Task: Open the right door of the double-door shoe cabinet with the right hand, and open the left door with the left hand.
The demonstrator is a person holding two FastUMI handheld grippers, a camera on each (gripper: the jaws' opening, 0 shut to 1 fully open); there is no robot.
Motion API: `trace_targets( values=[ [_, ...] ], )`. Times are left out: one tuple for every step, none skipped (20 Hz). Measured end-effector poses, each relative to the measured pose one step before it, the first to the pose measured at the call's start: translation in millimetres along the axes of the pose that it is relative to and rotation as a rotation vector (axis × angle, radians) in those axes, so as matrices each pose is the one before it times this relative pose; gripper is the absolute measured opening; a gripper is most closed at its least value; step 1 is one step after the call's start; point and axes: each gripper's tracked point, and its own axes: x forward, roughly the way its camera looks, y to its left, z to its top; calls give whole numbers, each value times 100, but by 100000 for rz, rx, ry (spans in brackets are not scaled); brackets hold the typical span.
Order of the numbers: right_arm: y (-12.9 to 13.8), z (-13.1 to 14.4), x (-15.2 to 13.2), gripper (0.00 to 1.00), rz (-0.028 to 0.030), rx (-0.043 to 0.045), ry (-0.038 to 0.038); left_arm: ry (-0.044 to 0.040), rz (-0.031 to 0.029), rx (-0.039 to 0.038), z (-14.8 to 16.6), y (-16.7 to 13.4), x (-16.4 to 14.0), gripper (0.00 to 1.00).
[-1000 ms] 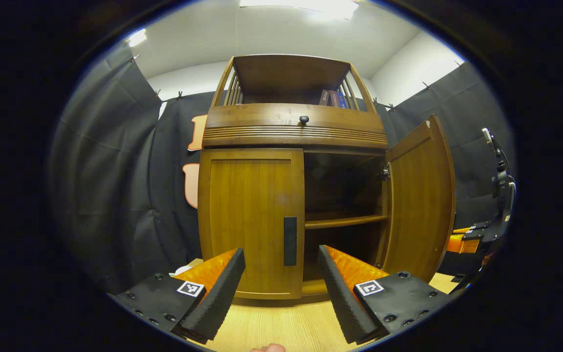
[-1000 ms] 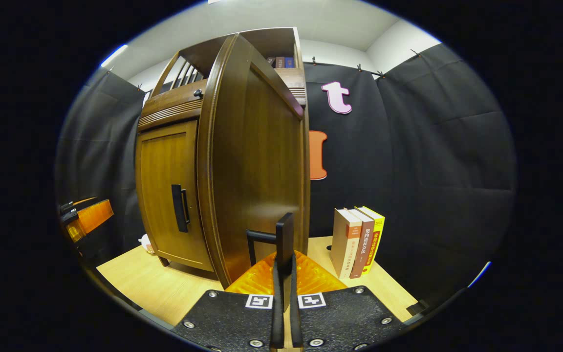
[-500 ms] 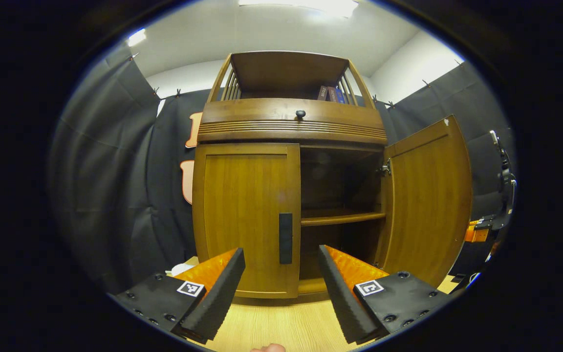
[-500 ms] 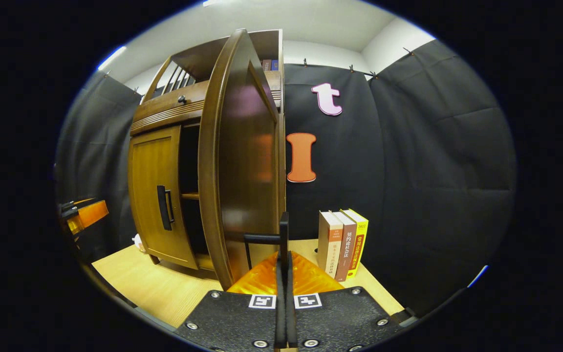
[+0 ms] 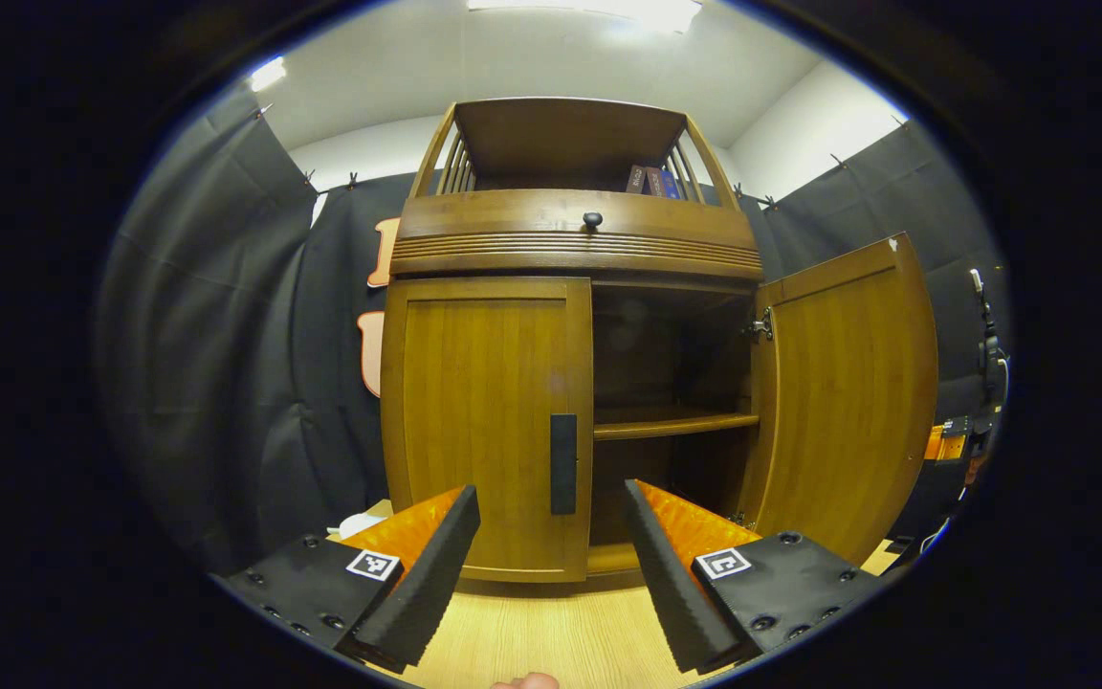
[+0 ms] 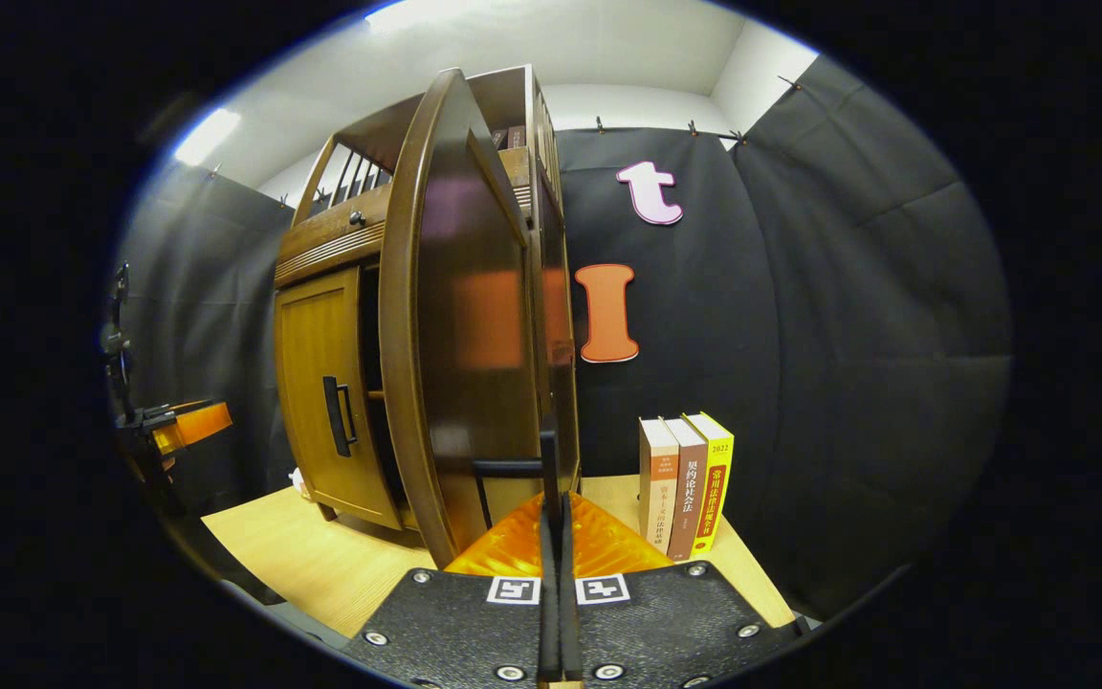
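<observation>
Black cloth walls close in a pale wooden tabletop (image 5: pixel 551 632) on which the double-door shoe cabinet (image 5: pixel 575 249) stands. Seen in the right gripper view, the right gripper (image 6: pixel 555 536) is clenched on the right door's handle (image 6: pixel 548 459), which rises straight up from between its jaws, and the right door (image 6: pixel 460 325) stands swung wide just ahead of them, edge-on; three upright books (image 6: pixel 685 483) sit a little to the right of the jaws. In the left gripper view, the left gripper (image 5: pixel 551 550) hangs released, its jaws spread apart with nothing between them, and the left door (image 5: pixel 484 421) is shut directly ahead, its dark handle (image 5: pixel 562 464) just above and beyond the gap between the jaws. The right half looks done, so the step in hand is likely the left door. To do it well, carry the spread jaws forward and slightly up until the handle sits squarely between them, close firmly on it, then pull along the door's arc, not straight back.
</observation>
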Motion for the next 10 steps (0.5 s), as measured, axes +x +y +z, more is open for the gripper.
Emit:
trace_targets(
  values=[
    [-274, 0, 23, 5, 1718, -47, 233, -53, 118, 111, 20, -77, 69, 94],
    [-199, -62, 147, 5, 1582, -136, 245, -105, -24, -153, 32, -89, -1, 94],
    [-105, 67, 107, 5, 1440, -427, 78, -86, -137, -260, 12, -134, -102, 94],
    [-74, -72, 121, 5, 963, -863, 132, -196, -213, -264, -38, -125, -139, 94],
    [29, 52, 18, 5, 932, -842, -20, -213, -101, -155, 131, -94, -34, 94],
    [8, -24, -203, 0, -260, -384, -74, -96, 11, -170, 45, -111, -11, 94],
    [80, -25, 144, 0, -404, -8, 68, -50, -14, -240, 10, -118, -56, 94],
    [136, -64, -4, 1, -587, 322, -262, -36, -55, -326, 4, -214, -117, 94],
    [124, 55, -99, 1, -756, 651, -175, -156, -130, -446, 19, -137, -24, 94],
    [67, 88, -101, 1, -980, 744, -505, -244, -66, -351, -106, -149, -126, 94]
  ],
)
